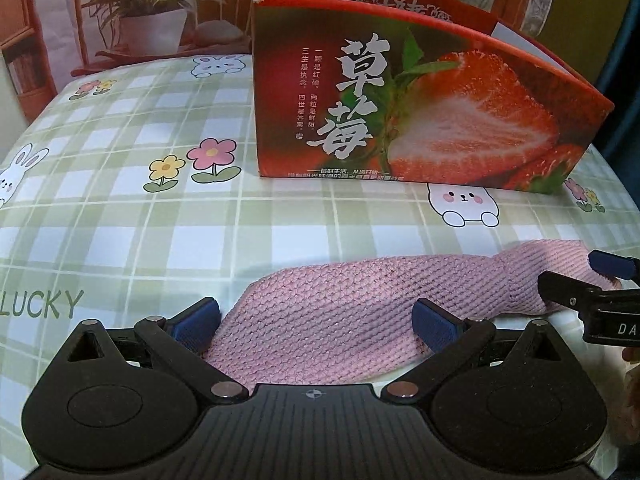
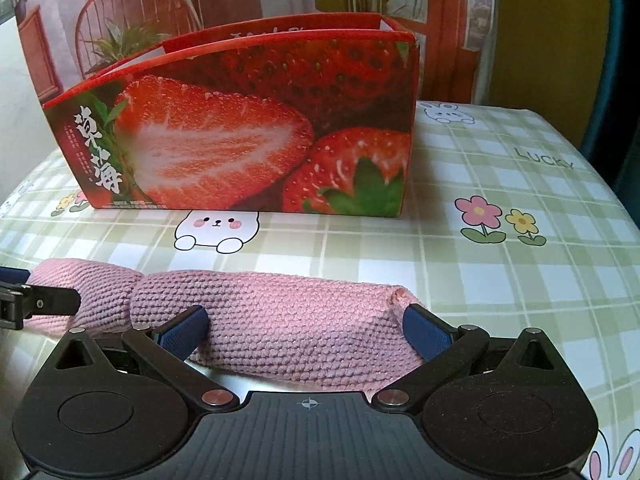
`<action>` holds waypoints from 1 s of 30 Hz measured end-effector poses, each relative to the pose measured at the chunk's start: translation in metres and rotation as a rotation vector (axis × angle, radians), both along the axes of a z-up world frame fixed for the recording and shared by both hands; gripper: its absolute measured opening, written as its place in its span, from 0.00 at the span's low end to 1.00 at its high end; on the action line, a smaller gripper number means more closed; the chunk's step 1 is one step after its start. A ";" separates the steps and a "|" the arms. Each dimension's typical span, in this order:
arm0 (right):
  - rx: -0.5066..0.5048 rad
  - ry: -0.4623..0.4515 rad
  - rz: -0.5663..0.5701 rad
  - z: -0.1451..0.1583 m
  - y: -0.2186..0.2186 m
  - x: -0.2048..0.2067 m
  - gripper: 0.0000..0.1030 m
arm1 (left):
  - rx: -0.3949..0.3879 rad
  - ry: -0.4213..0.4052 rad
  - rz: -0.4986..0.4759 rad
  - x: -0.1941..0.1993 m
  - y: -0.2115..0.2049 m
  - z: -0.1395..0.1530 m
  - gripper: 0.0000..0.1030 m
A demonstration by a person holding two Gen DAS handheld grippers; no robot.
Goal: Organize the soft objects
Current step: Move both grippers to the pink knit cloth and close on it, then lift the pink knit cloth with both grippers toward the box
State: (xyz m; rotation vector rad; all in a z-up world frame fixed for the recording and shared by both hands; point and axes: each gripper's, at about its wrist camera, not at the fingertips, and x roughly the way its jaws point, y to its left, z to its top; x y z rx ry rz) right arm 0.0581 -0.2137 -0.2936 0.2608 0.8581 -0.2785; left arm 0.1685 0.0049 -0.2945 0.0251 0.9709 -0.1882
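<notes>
A pink knitted cloth [image 1: 340,300] lies folded into a long roll on the table, in front of a red strawberry-printed cardboard box [image 1: 400,112] with an open top. My left gripper [image 1: 316,320] is open, its blue pads either side of the cloth's left part. My right gripper [image 2: 304,326] is open too, straddling the right part of the cloth [image 2: 280,312], whose rolled end sits by the right pad. The box [image 2: 248,140] stands just behind. Each gripper shows at the edge of the other's view: the right gripper [image 1: 588,280], the left gripper [image 2: 24,292].
A green plaid tablecloth [image 1: 120,208] with rabbits and flowers covers the table. Behind the box hangs a backdrop showing a potted plant [image 1: 152,12] and a chair. The table edge [image 2: 600,168] drops off at the right. A hand's fingers [image 1: 632,380] show at the far right.
</notes>
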 end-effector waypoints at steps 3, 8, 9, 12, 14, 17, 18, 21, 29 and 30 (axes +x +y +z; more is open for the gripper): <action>-0.006 0.003 -0.002 -0.001 0.001 0.001 1.00 | 0.000 0.001 0.002 0.001 0.000 -0.001 1.00; -0.011 0.000 0.000 -0.001 0.001 0.001 1.00 | 0.007 -0.005 -0.001 0.000 -0.001 -0.002 1.00; -0.012 -0.001 0.003 -0.001 0.000 0.000 1.00 | 0.007 -0.009 -0.001 -0.001 -0.002 -0.002 1.00; -0.020 -0.004 0.010 -0.001 0.000 -0.001 1.00 | 0.008 -0.018 -0.005 -0.002 -0.002 -0.003 1.00; -0.024 0.001 0.013 -0.001 0.001 -0.001 1.00 | 0.006 -0.012 -0.009 -0.002 -0.001 -0.002 1.00; -0.019 0.011 0.017 0.000 0.000 0.000 1.00 | -0.002 0.004 -0.018 0.001 0.001 -0.001 1.00; -0.014 0.015 0.017 0.000 -0.001 0.001 1.00 | -0.009 0.015 -0.027 0.003 0.003 0.000 1.00; 0.002 0.025 0.024 0.002 -0.002 0.001 0.99 | -0.099 0.040 -0.042 0.007 0.017 0.004 0.99; 0.064 0.017 0.077 0.009 0.004 0.002 0.75 | -0.233 0.055 -0.096 0.002 0.014 0.006 0.76; 0.077 0.015 0.087 0.010 0.005 0.002 0.70 | -0.236 0.054 -0.103 0.002 0.013 0.007 0.72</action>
